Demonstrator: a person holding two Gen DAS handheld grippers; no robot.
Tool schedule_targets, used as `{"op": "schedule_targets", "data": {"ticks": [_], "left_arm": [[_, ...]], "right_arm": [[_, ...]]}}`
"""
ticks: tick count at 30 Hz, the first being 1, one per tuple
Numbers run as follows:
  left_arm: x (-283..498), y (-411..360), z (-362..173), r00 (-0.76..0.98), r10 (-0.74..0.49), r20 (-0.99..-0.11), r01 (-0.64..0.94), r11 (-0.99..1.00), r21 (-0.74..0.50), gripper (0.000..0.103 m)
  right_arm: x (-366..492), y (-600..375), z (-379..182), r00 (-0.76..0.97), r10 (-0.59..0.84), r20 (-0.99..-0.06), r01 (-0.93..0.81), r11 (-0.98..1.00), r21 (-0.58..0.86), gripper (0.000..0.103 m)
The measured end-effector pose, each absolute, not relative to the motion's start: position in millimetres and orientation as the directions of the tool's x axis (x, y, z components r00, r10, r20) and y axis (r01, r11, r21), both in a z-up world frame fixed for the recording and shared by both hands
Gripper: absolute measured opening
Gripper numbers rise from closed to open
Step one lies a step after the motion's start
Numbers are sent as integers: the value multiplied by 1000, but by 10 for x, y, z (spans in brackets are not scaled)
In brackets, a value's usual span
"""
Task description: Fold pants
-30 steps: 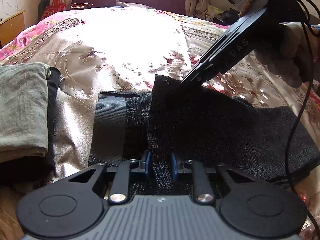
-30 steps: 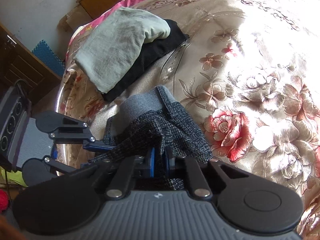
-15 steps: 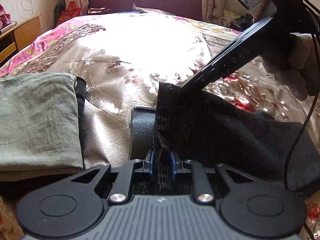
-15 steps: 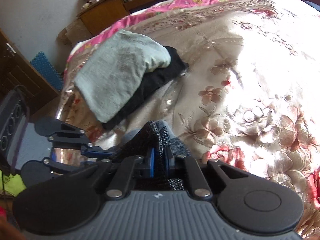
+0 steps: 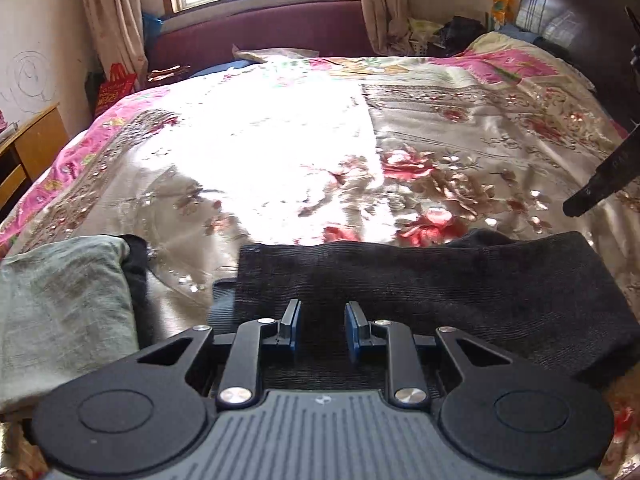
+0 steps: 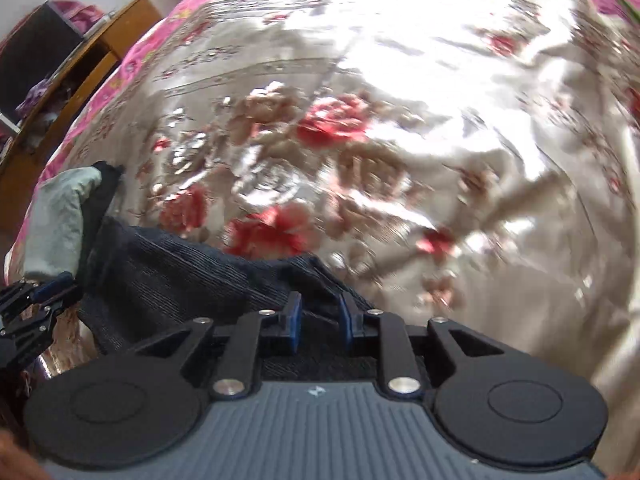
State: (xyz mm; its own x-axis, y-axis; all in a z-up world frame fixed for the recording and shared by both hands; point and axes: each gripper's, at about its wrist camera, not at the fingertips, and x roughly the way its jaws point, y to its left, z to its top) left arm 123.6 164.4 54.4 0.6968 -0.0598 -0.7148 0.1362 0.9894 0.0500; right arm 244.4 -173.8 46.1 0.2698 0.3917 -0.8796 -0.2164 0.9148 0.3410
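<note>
Left gripper [image 5: 321, 326] and right gripper [image 6: 318, 322]: fingers spread, holding nothing, poised over the dark ribbed knit pants [image 5: 440, 280]. Pants lie folded at the near edge of the floral satin bedspread [image 5: 320, 152], beside a grey-green folded garment [image 5: 60, 300]. Judged soft, light, limp; best pinched at the corners of the fold.

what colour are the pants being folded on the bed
Dark charcoal ribbed knit pants, almost black; clearest in the left wrist view.

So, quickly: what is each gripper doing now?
Left gripper: open, holding nothing, over the dark pants.
Right gripper: open, holding nothing.
</note>
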Motion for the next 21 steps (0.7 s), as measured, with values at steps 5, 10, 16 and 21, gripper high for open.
{"op": "schedule_targets", "data": {"ticks": [5, 10, 16, 21], "left_arm": [[1397, 1029, 140, 613, -154, -775, 285, 958, 35, 38], [1384, 744, -17, 580, -92, -809, 398, 899, 183, 40], [1451, 711, 177, 581, -101, -807, 430, 880, 200, 41], [1507, 543, 330, 584, -195, -788, 465, 876, 128, 41]], "right_arm": [[2024, -2352, 1, 289, 409, -866, 8, 903, 429, 31], [1923, -2577, -302, 313, 536, -784, 98, 803, 588, 34], [1934, -2813, -493, 291, 672, -681, 125, 679, 723, 39], [1845, -3025, -491, 301, 654, -694, 145, 688, 711, 39]]}}
